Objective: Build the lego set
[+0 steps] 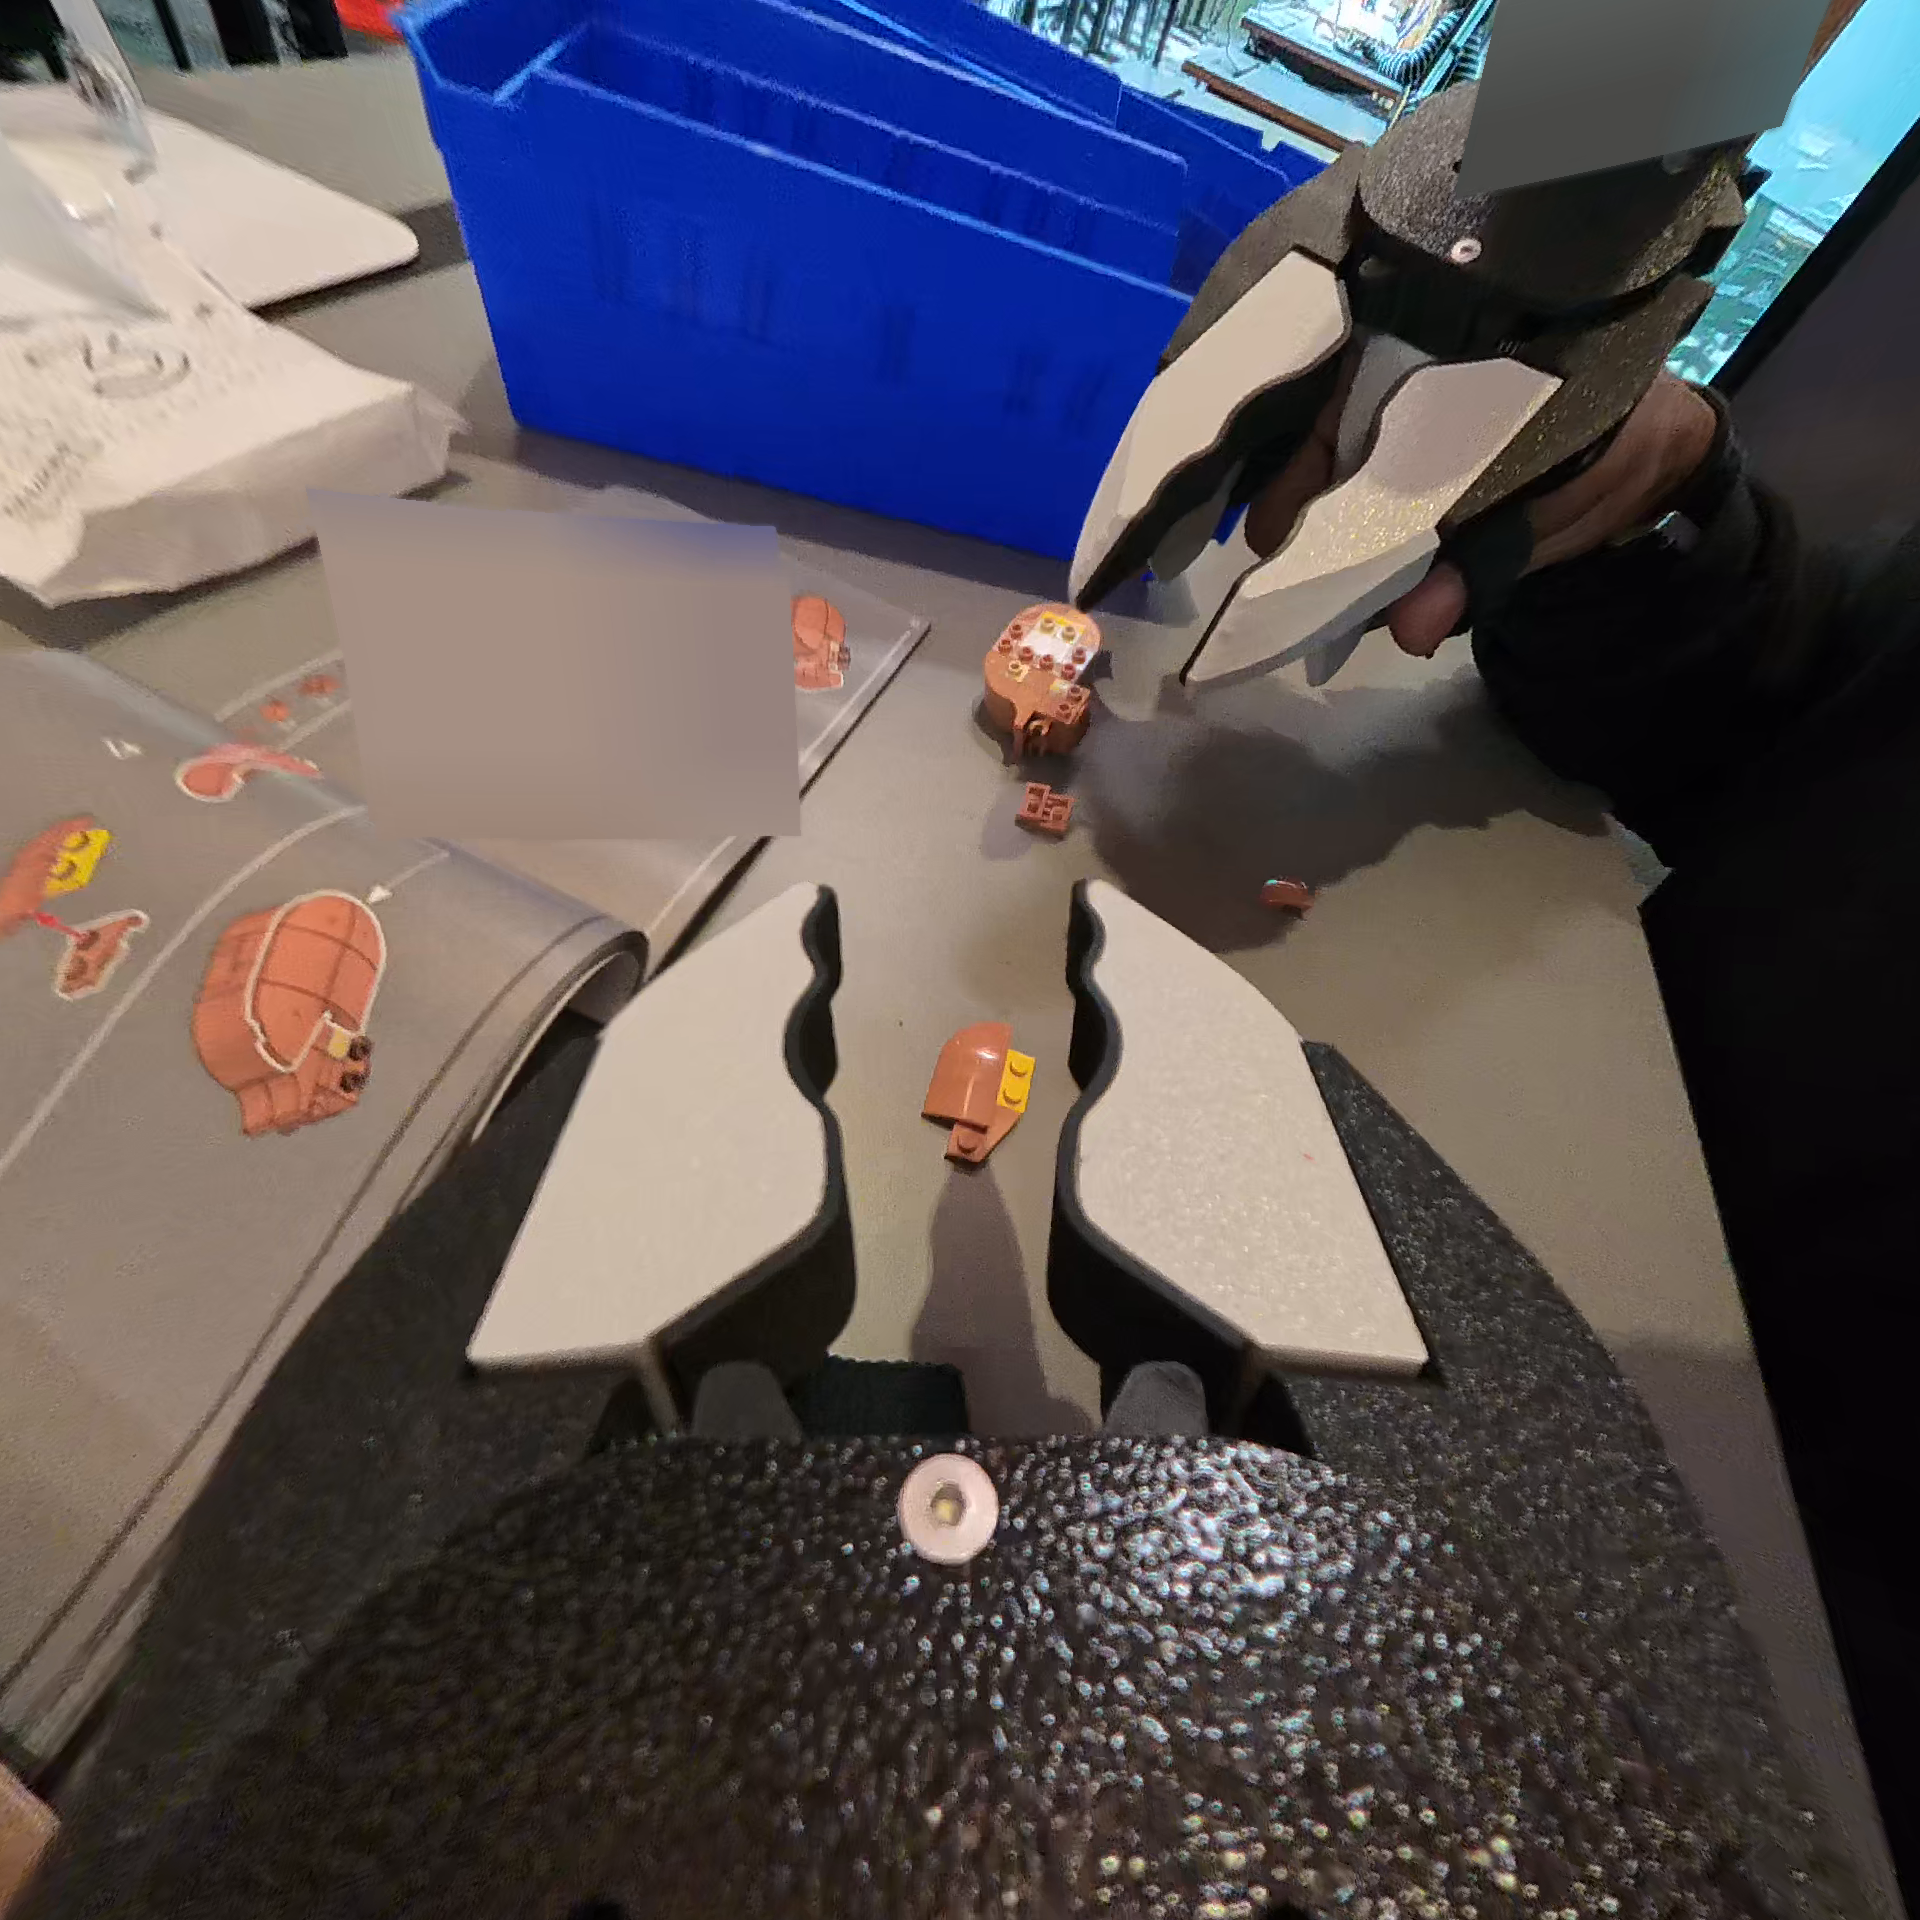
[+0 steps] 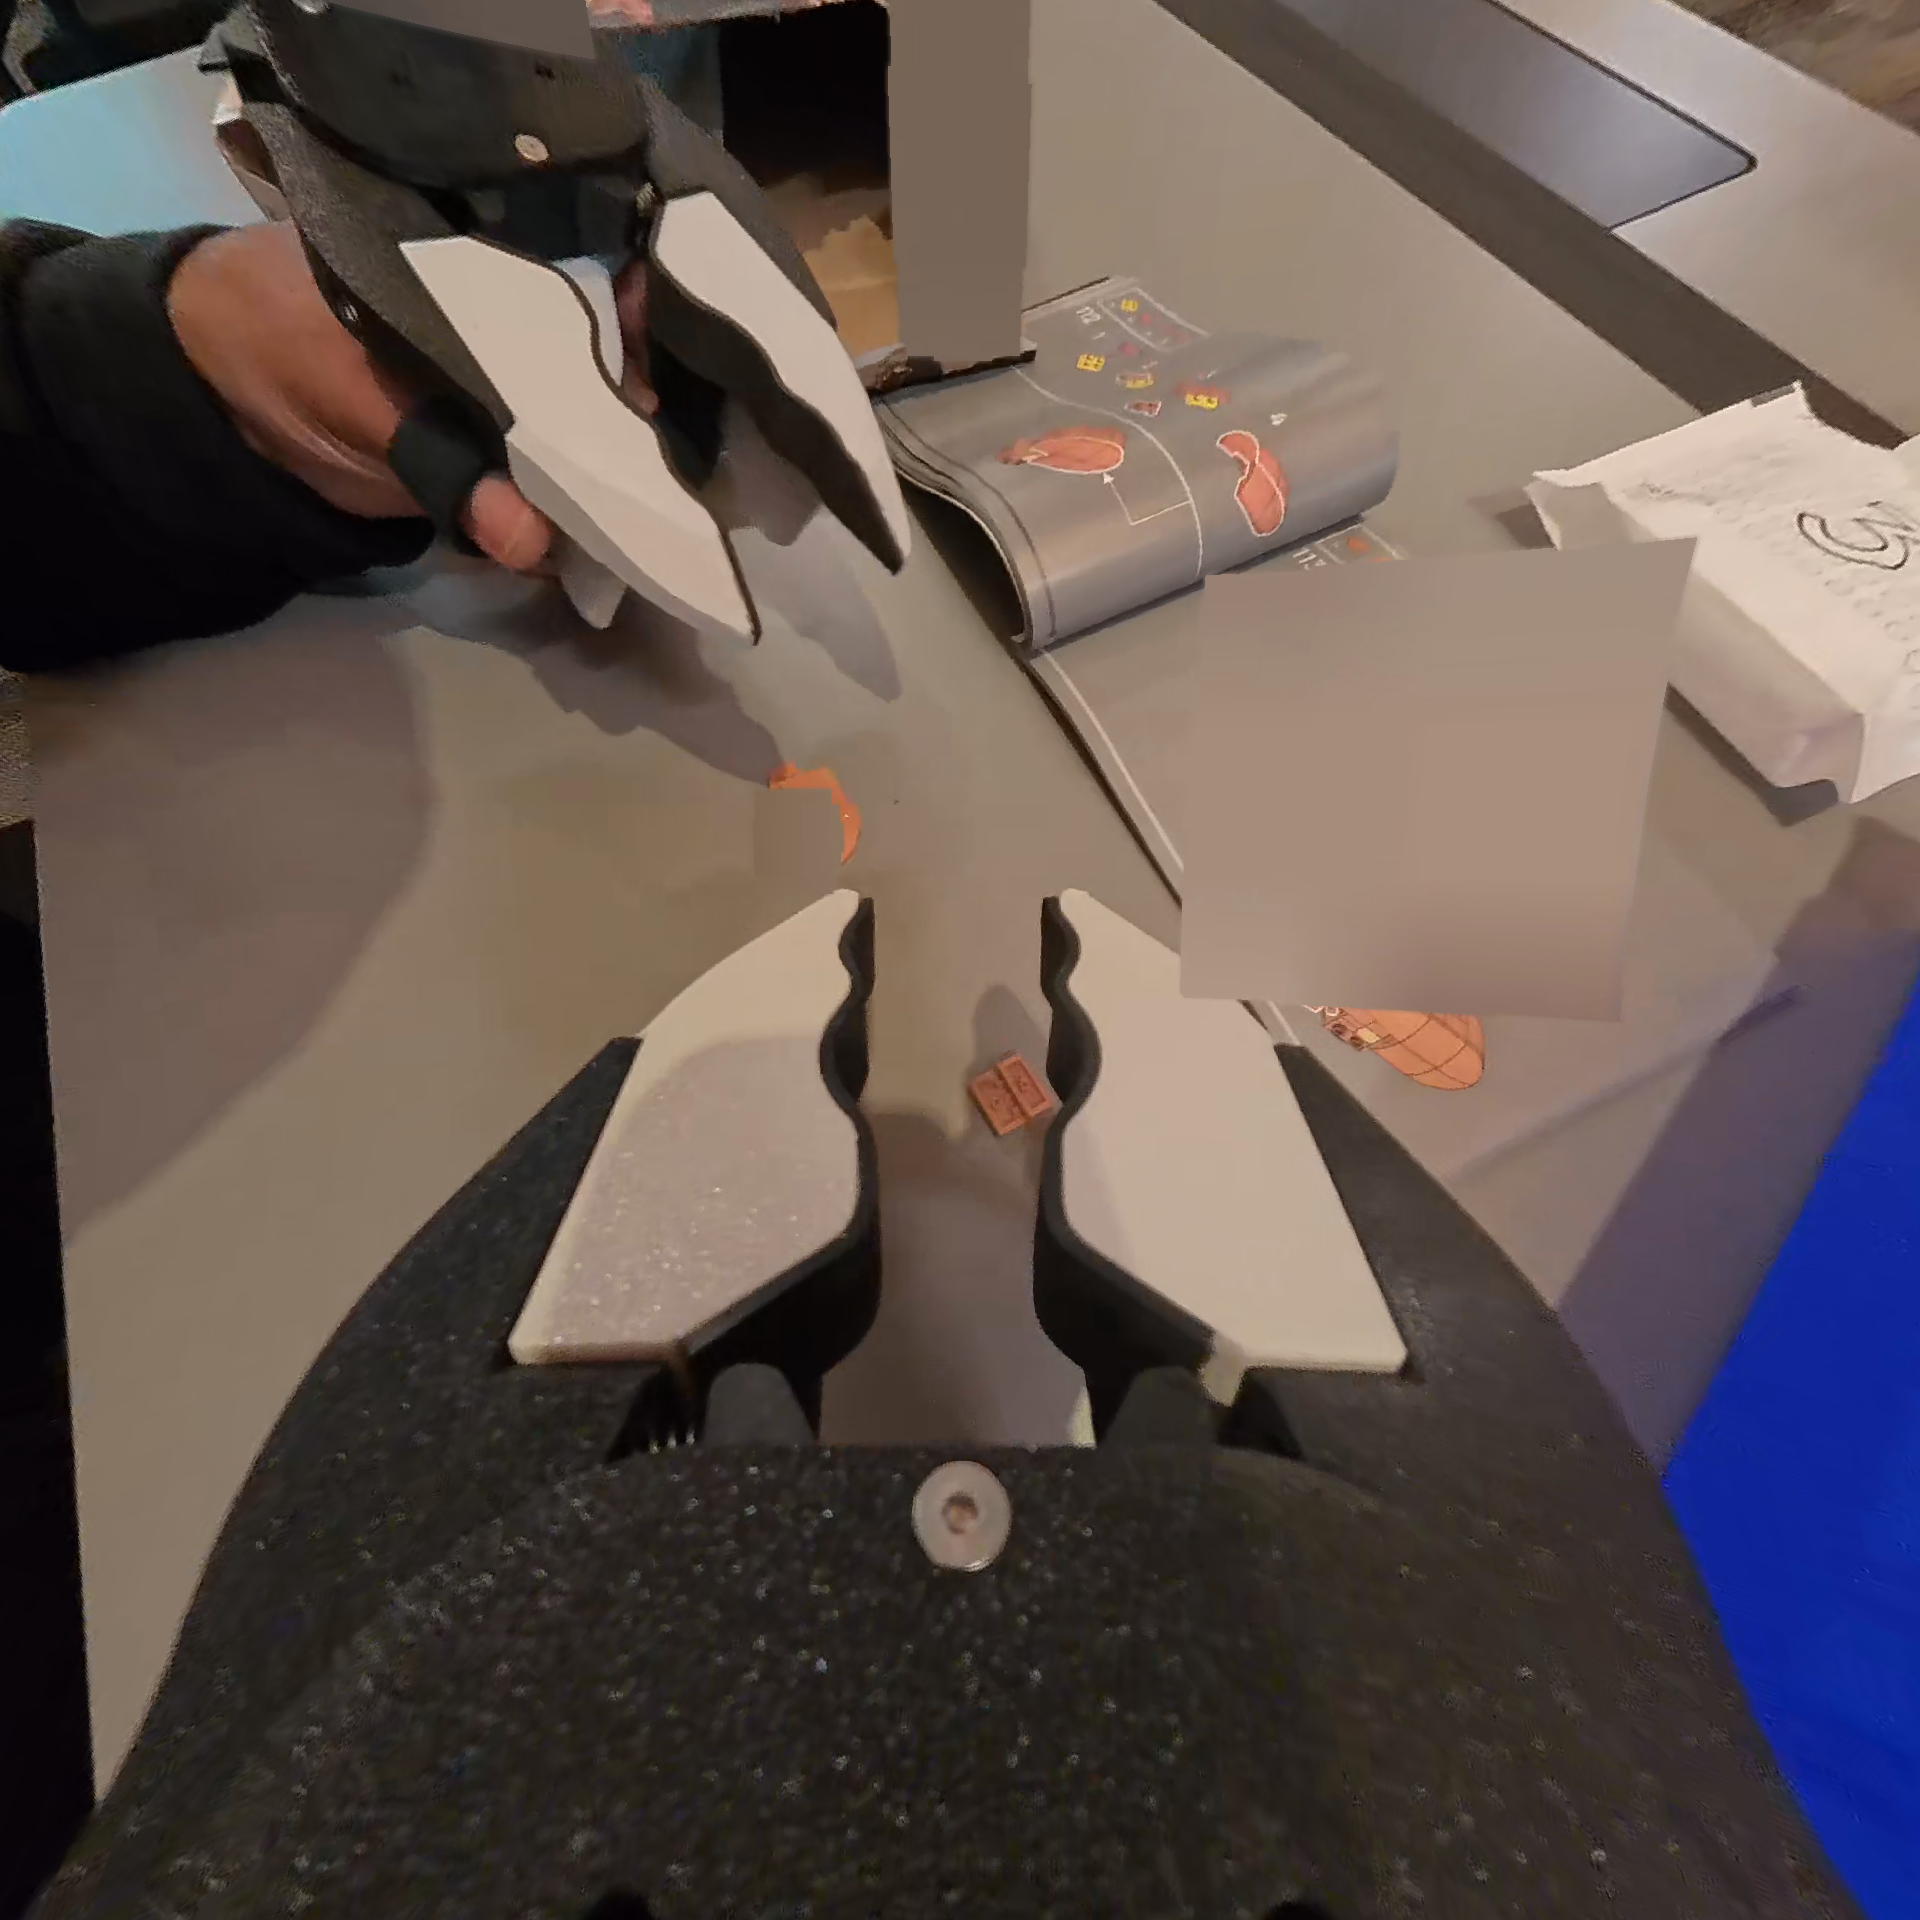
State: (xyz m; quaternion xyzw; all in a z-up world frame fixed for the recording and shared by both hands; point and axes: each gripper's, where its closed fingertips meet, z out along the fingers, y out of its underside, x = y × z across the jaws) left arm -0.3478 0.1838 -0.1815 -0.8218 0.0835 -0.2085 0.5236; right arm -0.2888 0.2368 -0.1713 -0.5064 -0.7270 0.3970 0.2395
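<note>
My left gripper (image 1: 951, 894) is open and empty, low over the grey table (image 1: 1455, 1091). A small brown curved piece with a yellow plate (image 1: 977, 1086) lies on the table between its fingers. Farther on stand a brown part-built body (image 1: 1044, 675), a small brown plate (image 1: 1044, 808) and a tiny brown piece (image 1: 1286, 894). My right gripper (image 1: 1138, 639) is open and empty, with its tips just above the body. In the right wrist view my right gripper (image 2: 954, 902) has the small brown plate (image 2: 1011, 1096) lying between its fingers. The left gripper (image 2: 826, 597) hangs open at top left.
An open instruction booklet (image 1: 260, 987) lies at the left and also shows in the right wrist view (image 2: 1143, 468). Blue bins (image 1: 810, 312) stand behind the pieces. A white paper bag (image 1: 156, 447) lies at far left. A cardboard box (image 2: 842, 260) stands beyond the booklet. Some 9 cm of space lies between my two pairs of fingers.
</note>
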